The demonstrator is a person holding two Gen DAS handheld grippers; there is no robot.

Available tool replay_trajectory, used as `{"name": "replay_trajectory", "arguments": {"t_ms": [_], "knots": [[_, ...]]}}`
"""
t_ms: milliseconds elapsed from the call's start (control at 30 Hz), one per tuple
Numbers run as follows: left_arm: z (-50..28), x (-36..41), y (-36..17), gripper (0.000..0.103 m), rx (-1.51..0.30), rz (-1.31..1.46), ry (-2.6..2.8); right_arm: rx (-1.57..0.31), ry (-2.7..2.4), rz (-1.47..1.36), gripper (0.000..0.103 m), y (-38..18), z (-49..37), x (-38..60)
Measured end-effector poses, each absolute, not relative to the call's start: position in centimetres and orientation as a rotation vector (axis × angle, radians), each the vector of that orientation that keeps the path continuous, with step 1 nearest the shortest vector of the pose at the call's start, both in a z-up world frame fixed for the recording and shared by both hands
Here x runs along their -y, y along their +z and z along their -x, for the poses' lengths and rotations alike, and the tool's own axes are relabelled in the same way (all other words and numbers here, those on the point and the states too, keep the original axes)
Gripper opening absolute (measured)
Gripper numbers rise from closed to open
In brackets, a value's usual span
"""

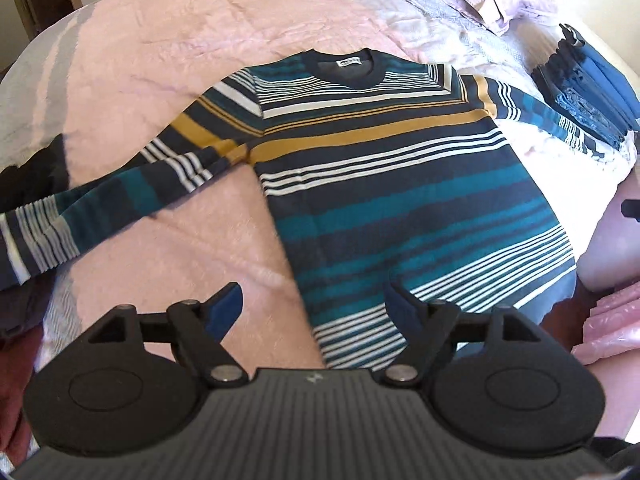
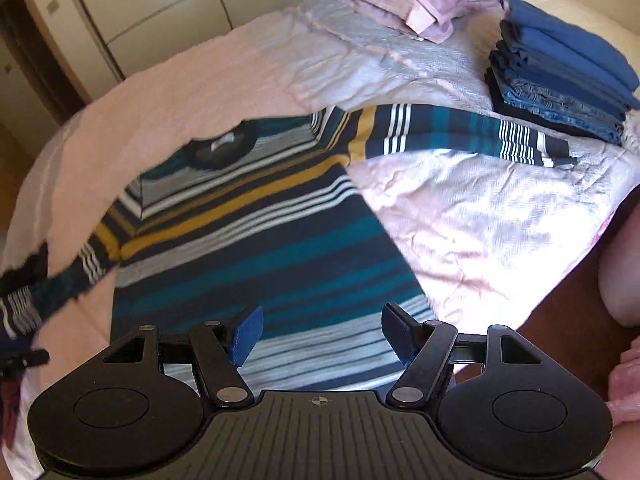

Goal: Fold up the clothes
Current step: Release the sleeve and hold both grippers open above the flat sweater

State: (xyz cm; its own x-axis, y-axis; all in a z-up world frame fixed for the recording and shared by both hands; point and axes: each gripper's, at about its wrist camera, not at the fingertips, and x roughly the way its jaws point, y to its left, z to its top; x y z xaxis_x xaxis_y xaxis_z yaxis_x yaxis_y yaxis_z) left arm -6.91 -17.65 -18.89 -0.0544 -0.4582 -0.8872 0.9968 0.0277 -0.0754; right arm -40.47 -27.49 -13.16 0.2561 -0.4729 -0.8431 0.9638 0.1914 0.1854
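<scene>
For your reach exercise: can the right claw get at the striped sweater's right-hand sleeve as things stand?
Probably yes. The right claw is open and empty, and the sleeve lies flat and uncovered on the bedspread; the folded stack sits beyond its cuff.

left sleeve cuff (image 1: 16, 240) cut off

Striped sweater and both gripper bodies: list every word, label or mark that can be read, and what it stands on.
Neck label inside the striped sweater collar: dark print, too blurred to read.
Left gripper body: small pale mark, unreadable.
Right gripper body: crosshair symbol, no text.
Nothing else legible.
</scene>
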Motion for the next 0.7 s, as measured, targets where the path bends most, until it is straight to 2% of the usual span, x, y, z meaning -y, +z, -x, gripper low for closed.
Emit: {"name": "replay_trajectory", "arguments": {"t_ms": [267, 700], "knots": [[7.3, 15.2, -17.9, 0.085, -0.911, -0.823, -1.434, -0.868, -1.088, -0.706, 0.069, -11.1, 37.8, 25.4], [10.3, 14.4, -17.7, 0.086, -0.872, -0.896, -1.441, -0.991, -1.011, -0.599, 0.069, -12.1, 36.1, 23.0]]}}
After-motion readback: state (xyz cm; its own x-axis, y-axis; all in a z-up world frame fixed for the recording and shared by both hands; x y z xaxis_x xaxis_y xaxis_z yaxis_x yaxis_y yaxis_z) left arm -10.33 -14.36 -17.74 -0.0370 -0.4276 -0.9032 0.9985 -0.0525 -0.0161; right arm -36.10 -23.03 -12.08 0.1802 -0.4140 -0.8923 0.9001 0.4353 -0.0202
